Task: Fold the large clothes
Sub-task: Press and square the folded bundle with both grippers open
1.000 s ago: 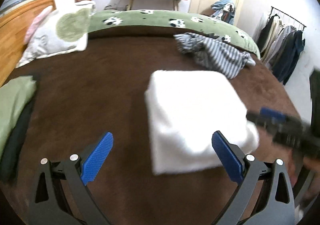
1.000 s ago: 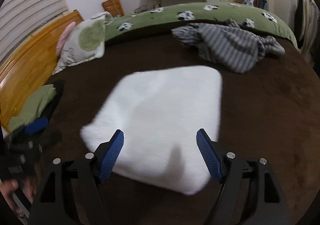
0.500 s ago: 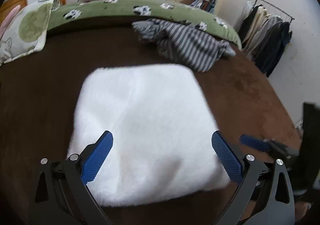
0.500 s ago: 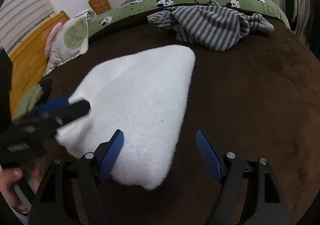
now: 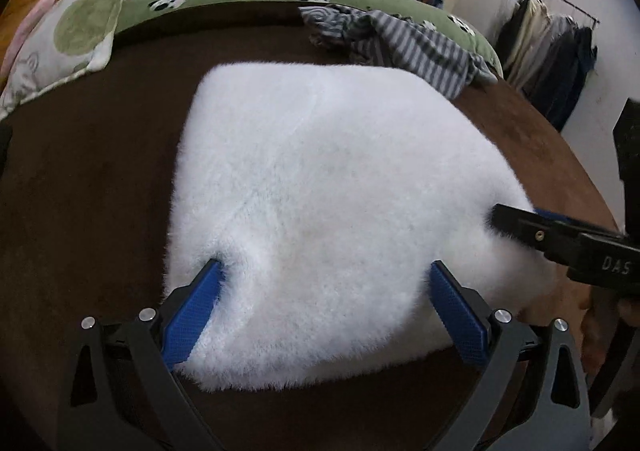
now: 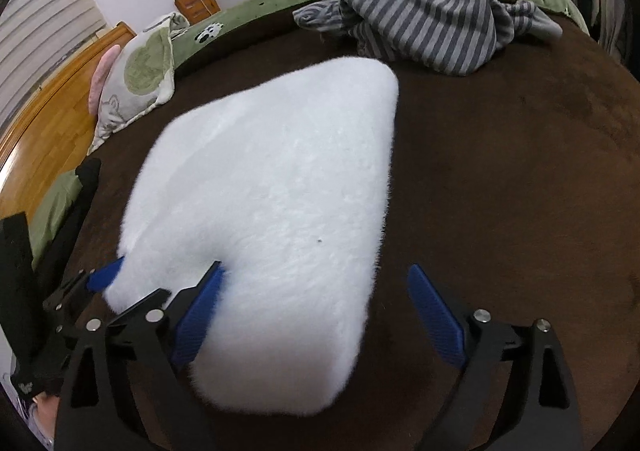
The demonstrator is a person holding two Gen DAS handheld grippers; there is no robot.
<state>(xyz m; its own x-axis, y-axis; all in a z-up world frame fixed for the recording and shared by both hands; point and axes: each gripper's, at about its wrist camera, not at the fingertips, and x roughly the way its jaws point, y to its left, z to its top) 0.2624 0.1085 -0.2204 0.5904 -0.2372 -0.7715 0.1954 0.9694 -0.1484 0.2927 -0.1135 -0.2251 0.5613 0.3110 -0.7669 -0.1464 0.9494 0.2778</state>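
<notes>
- White fluffy folded garment (image 5: 332,211) lies mid-frame on the brown plush bedspread (image 5: 88,179).
- My left gripper (image 5: 326,311) spreads wide, straddling its near edge.
- My right gripper (image 6: 316,315), jaws just widened, stands open at its corner.
- Striped grey garment (image 6: 432,27) lies crumpled, upper right.

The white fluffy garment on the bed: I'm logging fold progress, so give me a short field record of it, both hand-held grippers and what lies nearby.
garment: white fluffy garment, folded into a thick pad, flat on the brown bedspread
left hand-held gripper: open, jaws straddling the near edge, pads pushed into the pile
right hand-held gripper: open, jaws just widened; left pad in the fluff, right pad over bare bedspread
unfolded: striped garment, crumpled beyond the white one
also: pillow at far left
</notes>
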